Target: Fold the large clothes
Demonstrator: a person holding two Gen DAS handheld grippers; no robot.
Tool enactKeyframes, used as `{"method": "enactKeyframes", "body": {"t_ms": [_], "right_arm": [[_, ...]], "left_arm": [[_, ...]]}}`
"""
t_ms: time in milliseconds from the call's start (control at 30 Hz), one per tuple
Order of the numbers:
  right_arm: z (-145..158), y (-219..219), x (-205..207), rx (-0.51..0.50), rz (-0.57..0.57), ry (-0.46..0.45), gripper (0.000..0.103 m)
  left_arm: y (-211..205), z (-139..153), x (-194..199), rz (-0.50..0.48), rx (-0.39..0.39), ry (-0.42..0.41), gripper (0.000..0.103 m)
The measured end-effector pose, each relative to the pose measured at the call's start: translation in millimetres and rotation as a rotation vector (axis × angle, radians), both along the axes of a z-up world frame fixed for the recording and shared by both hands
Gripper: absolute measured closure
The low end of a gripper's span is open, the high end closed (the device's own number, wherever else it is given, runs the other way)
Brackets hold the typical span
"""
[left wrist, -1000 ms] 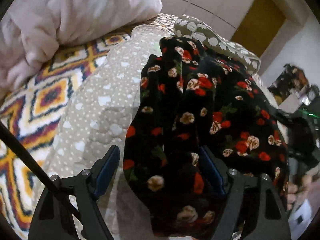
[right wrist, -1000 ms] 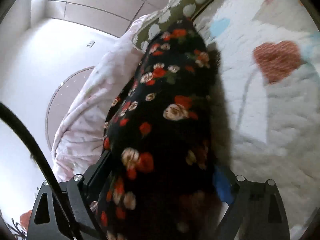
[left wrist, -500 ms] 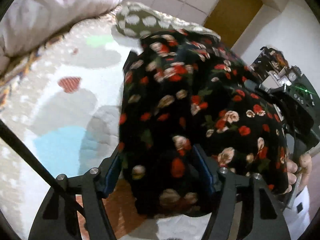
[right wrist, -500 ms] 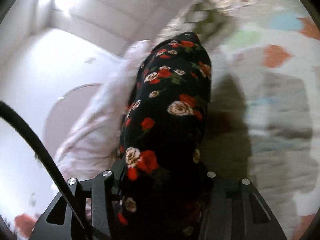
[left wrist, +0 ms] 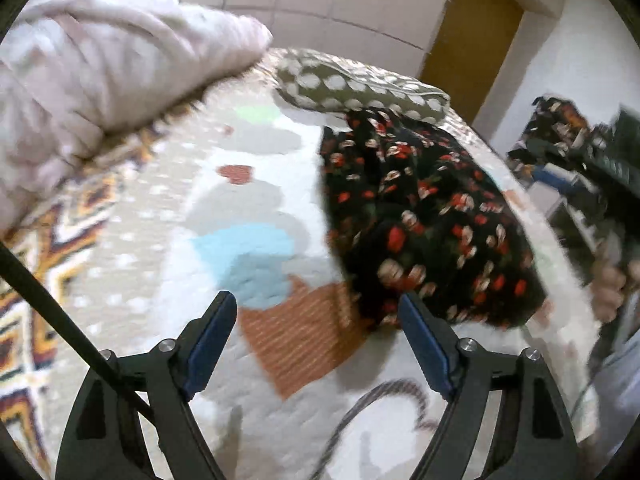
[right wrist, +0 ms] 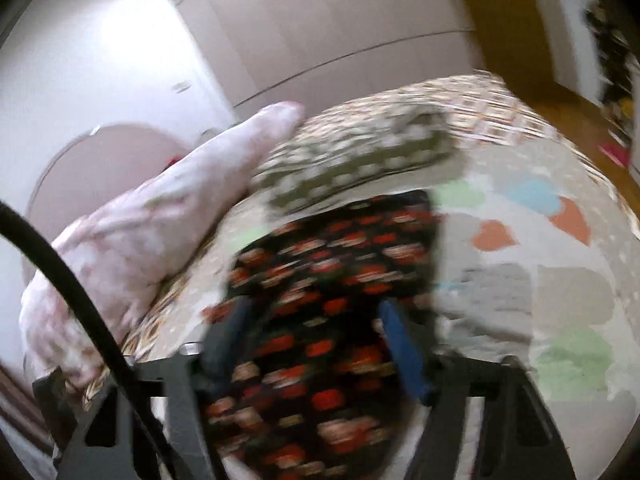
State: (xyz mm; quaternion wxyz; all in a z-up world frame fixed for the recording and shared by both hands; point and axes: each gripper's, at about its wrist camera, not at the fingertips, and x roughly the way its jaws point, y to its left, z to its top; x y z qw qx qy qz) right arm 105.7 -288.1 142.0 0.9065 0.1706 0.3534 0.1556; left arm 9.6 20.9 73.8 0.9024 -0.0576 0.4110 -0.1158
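The black garment with red and cream flowers [left wrist: 424, 216] lies in a folded heap on the bed's patchwork blanket [left wrist: 248, 200]. My left gripper [left wrist: 316, 344] is open and empty, its blue-padded fingers spread just left of and below the garment's near edge. In the right wrist view the garment [right wrist: 332, 280] lies between the fingers of my right gripper [right wrist: 316, 344]; the jaws stand apart and the frame is blurred, so I cannot see a pinch. The person's hand on the right gripper shows at the far right of the left wrist view.
A pink duvet [left wrist: 100, 76] is bunched at the back left. A green pillow with white dots [left wrist: 360, 92] lies behind the garment. A patterned bedspread [left wrist: 48, 248] runs along the left. A brown door [left wrist: 468, 40] and cluttered shelves [left wrist: 580, 148] stand beyond the bed.
My left gripper has let go of the garment and opened wide; the garment now lies on the blanket. My right gripper has lowered toward the bed and its jaws have spread apart.
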Motion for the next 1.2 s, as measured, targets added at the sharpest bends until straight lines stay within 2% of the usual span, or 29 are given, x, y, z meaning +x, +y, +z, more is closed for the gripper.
{"method": "enactKeyframes", "body": {"t_ms": [67,100,267,367,567,700,767,867,967,1000,1033,1100,1200], "right_arm": [[-9.2,36.2,3.1,0.014,0.091,0.055,0.081],[-18.7,49.2,1.7,0.013,0.123,0.079,0.083],[-68.6,122.7,6.9,-0.051,0.257,0.184,0.086],[-99.6,146.2,12.4,-0.091,0.3,0.244,0.086],[-97.7,171.9,-6.1,-0.208,0.366,0.192,0.085],[-80.1,159.6,-17.0,-0.149,0.373,0.17,0.085],[-56.2,133.1,-31.4,-0.094,0.352,0.105,0.085],[-41.1,93.7,-49.2,-0.114,0.272,0.059,0.085],[-60.1,59.5,-53.2,-0.15,0.192,0.126,0.085],[-71.3,50.7,-52.7,-0.183,0.161,0.158,0.095],[-83.0,41.5,-52.1,-0.209,0.137,0.185,0.1],[-89.6,27.4,-55.6,-0.202,0.118,0.177,0.103],[-78.8,18.8,-65.3,-0.215,0.072,0.123,0.103]], "left_arm": [[5.9,-1.9,-11.9,0.014,0.015,-0.001,0.021],[12.8,-4.0,-16.4,0.018,0.017,0.003,0.021],[22.8,-5.5,-37.4,0.042,0.059,-0.02,0.021],[27.5,-8.9,-44.6,0.062,0.078,-0.022,0.021],[40.5,-13.9,-51.1,0.113,0.045,-0.013,0.02],[41.2,-14.8,-55.2,0.122,0.048,-0.004,0.02],[39.8,-14.4,-59.4,0.117,0.068,-0.016,0.02],[37.8,-17.8,-59.7,0.11,0.074,-0.011,0.018],[32.7,-24.6,-56.5,0.097,0.052,0.021,0.018],[30.1,-25.8,-56.9,0.093,0.051,0.025,0.018],[27.5,-26.9,-57.3,0.089,0.056,0.028,0.018],[22.1,-28.0,-58.9,0.077,0.07,0.029,0.018],[14.9,-29.1,-60.6,0.063,0.082,0.03,0.018]]}}
